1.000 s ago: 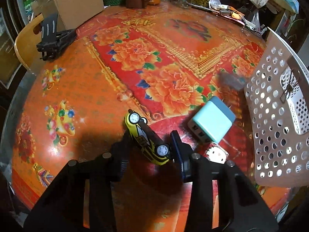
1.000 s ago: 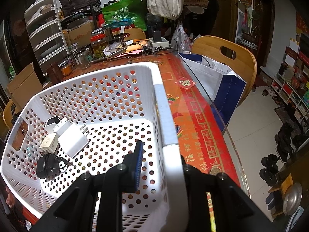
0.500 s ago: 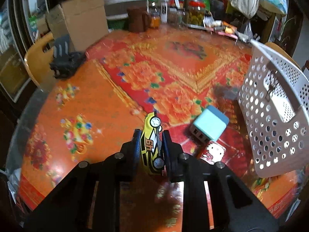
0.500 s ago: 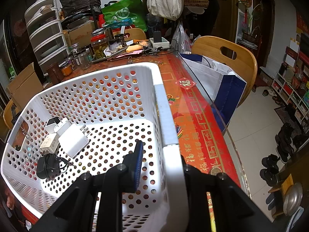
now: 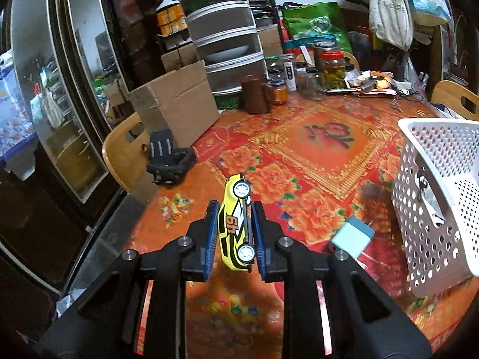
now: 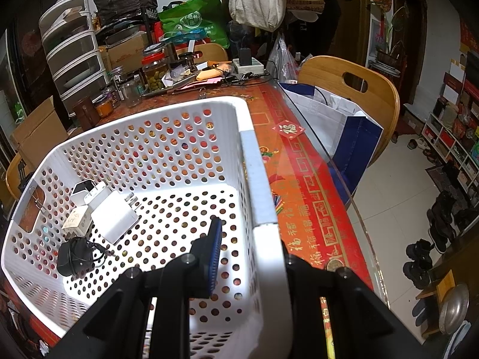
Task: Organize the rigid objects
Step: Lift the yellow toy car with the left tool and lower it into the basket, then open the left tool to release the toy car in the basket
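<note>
Toy car (image 5: 235, 224) gripped on its side in left fingers (image 5: 234, 233), clear of bench (image 5: 299, 155).
Long axis along the fingers, nose forward; basket (image 5: 434, 197) off to the right, rim clamped by right fingers (image 6: 248, 248); left hand nearer.

Left wrist view looks down across the table (image 5: 299, 137); right looks closely into the shared basket (image 6: 257, 179).

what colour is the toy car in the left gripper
Yellow with black markings, white wheels: the toy car, clearest in the left wrist view.
</note>
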The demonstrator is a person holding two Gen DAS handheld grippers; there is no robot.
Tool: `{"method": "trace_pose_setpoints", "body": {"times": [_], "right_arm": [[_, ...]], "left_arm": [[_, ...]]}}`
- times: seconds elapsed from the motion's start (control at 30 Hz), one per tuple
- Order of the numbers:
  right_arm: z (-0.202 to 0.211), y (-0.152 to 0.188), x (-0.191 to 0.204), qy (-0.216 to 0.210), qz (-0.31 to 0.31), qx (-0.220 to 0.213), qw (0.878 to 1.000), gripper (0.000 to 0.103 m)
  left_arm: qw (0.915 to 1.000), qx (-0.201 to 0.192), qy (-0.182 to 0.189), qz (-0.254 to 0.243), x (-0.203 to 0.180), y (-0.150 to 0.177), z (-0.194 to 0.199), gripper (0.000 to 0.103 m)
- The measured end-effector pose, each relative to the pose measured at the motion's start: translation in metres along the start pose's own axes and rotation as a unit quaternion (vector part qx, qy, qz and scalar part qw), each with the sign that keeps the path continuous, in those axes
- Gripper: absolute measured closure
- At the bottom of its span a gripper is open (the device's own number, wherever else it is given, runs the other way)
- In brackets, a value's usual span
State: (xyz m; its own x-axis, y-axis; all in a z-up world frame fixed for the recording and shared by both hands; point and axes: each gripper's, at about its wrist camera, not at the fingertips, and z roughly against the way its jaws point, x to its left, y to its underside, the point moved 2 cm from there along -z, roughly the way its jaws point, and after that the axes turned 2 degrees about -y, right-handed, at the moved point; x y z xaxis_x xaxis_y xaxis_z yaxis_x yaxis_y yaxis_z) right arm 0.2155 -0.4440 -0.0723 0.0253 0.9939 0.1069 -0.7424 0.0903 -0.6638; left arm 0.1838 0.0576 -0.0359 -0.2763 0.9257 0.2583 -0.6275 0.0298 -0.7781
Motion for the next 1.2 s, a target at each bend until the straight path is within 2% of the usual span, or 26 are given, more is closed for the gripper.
{"method": "trace_pose_setpoints", "body": {"times": [0.13,0.27,0.4,0.53,0.63,0.7,0.77,0.97,1.07,1.2], "right_arm": [[0.000,0.000,0.000,-0.003,0.001,-0.001,1.000,0.082],[0.000,-0.001,0.000,-0.005,0.002,-0.001,1.000,0.082],[0.001,-0.001,0.001,-0.005,0.004,-0.001,1.000,0.082],[0.001,-0.001,0.000,-0.006,0.003,-0.002,1.000,0.082],[0.001,-0.001,0.000,-0.008,0.001,-0.003,1.000,0.082],[0.001,-0.001,0.000,-0.009,0.000,-0.003,1.000,0.082],[0.001,-0.001,0.000,-0.009,0.001,-0.003,1.000,0.082],[0.000,0.000,0.000,-0.014,-0.001,-0.004,1.000,0.081],[0.000,0.000,0.000,-0.014,-0.001,-0.004,1.000,0.080],[0.000,0.000,-0.001,-0.015,-0.001,-0.004,1.000,0.080]], "left_arm": [[1.0000,-0.005,0.004,-0.005,-0.005,-0.010,0.008,0.083],[0.9991,-0.021,0.026,-0.024,-0.027,-0.027,0.029,0.084],[0.9946,-0.029,0.075,-0.065,-0.062,-0.050,0.053,0.084],[0.9839,-0.026,0.123,-0.127,-0.111,-0.069,0.073,0.084],[0.9721,0.000,0.156,-0.176,-0.156,-0.073,0.075,0.084],[0.9612,0.033,0.178,-0.208,-0.184,-0.072,0.070,0.084],[0.9448,0.080,0.192,-0.253,-0.217,-0.066,0.059,0.084],[0.9062,0.169,0.189,-0.338,-0.279,-0.039,0.029,0.084],[0.8927,0.201,0.188,-0.357,-0.294,-0.026,0.013,0.084],[0.8854,0.229,0.201,-0.351,-0.298,-0.021,-0.003,0.084]]}}
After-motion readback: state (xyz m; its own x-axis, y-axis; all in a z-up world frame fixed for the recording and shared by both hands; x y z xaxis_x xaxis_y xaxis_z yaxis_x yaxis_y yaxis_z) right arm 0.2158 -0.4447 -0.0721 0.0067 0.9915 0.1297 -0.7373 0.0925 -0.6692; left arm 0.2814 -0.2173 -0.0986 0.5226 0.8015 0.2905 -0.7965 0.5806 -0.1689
